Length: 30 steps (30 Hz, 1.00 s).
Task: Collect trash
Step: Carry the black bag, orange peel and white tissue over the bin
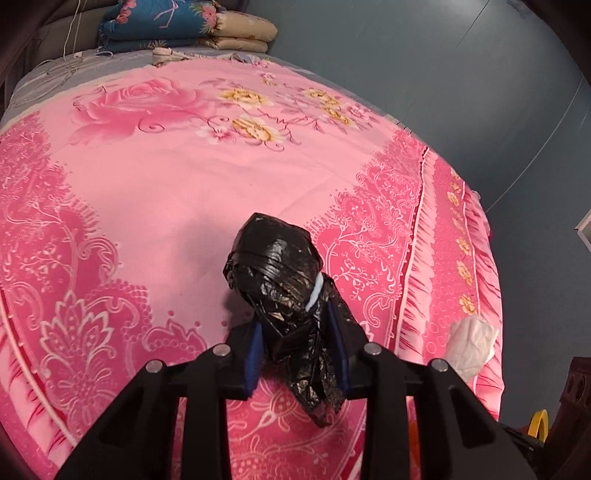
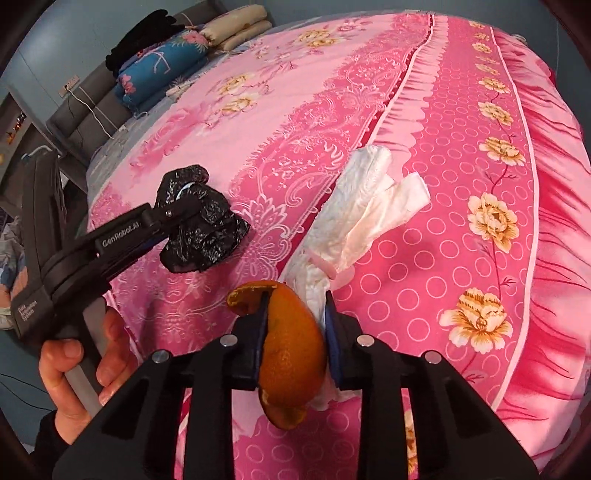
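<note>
My left gripper (image 1: 299, 332) is shut on a crumpled black plastic bag (image 1: 280, 280) and holds it just above the pink bed cover; bag (image 2: 201, 225) and left gripper (image 2: 177, 206) also show in the right wrist view. My right gripper (image 2: 295, 325) is shut on a piece of orange peel (image 2: 291, 354), with white tissue pressed against its right finger. A crumpled white tissue (image 2: 365, 206) lies on the cover just ahead of the right gripper. It also shows at the bed's right edge in the left wrist view (image 1: 471, 347).
The pink flowered bed cover (image 1: 192, 192) fills both views. Folded blue and beige quilts (image 1: 184, 22) are stacked at the head of the bed, with black cloth (image 2: 144, 40) on top. The bed edge drops to a grey floor (image 1: 461, 92) on the right.
</note>
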Tool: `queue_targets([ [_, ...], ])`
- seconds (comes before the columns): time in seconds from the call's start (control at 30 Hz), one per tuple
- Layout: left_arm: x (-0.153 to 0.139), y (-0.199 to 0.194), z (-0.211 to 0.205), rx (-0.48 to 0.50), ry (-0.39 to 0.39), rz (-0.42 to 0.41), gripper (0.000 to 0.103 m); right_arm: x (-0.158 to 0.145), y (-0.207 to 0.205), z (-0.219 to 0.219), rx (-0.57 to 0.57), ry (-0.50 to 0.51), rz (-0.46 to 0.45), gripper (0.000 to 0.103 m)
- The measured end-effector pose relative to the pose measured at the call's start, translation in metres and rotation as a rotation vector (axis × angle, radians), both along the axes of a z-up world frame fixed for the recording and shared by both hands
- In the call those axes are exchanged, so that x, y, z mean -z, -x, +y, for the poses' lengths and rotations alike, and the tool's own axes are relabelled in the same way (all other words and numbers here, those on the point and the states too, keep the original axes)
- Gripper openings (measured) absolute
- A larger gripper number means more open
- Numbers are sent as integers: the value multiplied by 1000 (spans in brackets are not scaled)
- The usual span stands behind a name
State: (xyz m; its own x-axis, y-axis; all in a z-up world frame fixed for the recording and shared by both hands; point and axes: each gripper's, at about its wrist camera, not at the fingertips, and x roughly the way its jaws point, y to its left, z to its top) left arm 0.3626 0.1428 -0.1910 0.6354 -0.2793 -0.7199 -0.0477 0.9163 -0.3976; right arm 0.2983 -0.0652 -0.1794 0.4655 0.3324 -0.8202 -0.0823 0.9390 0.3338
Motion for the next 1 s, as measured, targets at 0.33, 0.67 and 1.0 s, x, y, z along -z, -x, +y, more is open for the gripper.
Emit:
queue_targets([
  [0.33,-64,60,-9,31,-4,-112,29,-71,52,-27,-51,-89,-60,25],
  [0.67,-135,134,-61,168,-10,-257,29,-148,137,-78,-3,-83,-176,26],
  [1.0,-205,212,-116,314,-53,-442,29,-210,212,-138,118,-55,-318,26],
])
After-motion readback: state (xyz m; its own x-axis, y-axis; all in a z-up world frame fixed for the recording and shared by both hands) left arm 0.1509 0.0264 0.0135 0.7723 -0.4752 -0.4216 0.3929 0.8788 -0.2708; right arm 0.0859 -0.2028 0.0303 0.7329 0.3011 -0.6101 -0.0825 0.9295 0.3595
